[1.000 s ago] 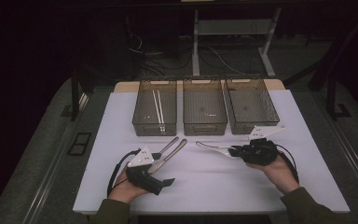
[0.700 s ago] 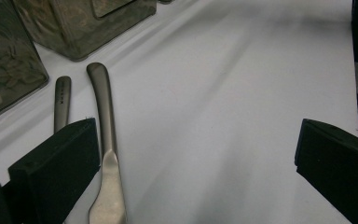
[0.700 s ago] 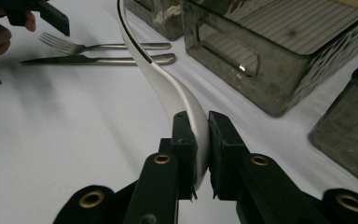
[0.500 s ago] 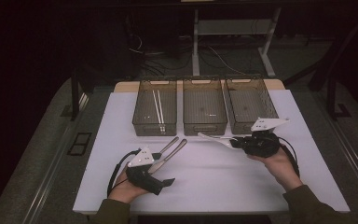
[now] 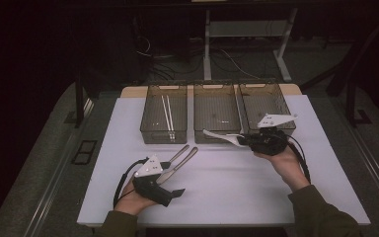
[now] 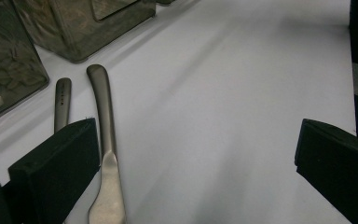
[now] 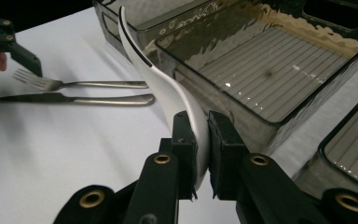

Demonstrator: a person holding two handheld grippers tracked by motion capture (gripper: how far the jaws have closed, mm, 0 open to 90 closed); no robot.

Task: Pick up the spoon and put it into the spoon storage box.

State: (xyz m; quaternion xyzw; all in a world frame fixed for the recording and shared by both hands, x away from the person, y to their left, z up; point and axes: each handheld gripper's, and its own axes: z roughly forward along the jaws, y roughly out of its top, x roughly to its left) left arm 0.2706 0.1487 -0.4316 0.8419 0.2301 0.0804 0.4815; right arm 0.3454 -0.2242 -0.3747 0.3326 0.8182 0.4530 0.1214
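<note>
- Gripped in my right gripper point(image 5: 244, 139), seen from the high view, is a white plastic spoon point(image 5: 222, 135), jaws clamped on one end, the rest pointing left just before the middle smoked-plastic bin point(image 5: 216, 111).
- My left gripper point(image 5: 165, 168) rests on the white table point(image 5: 227, 182), its jaws spread wide beside a steel fork point(image 5: 176, 155) and a steel table knife point(image 5: 182, 162), holding nothing.
- Two white chopsticks point(image 5: 167, 112) lie in the left smoked-plastic bin point(image 5: 164, 113).
- From the left gripper view, my black pads point(image 6: 56, 158) stand far apart over the tabletop point(image 6: 223, 93); the knife's handle point(image 6: 103, 112) runs just past the left pad, the fork's handle point(image 6: 62, 102) beside it.
- From the right gripper view, my pads point(image 7: 185, 135) pinch the spoon point(image 7: 168, 88), which curves up along the bin's front wall point(image 7: 223, 102).
- Fork point(image 7: 79, 84) and knife point(image 7: 74, 99) lie side by side on the table beyond, near the other gripper point(image 7: 9, 44).
</note>
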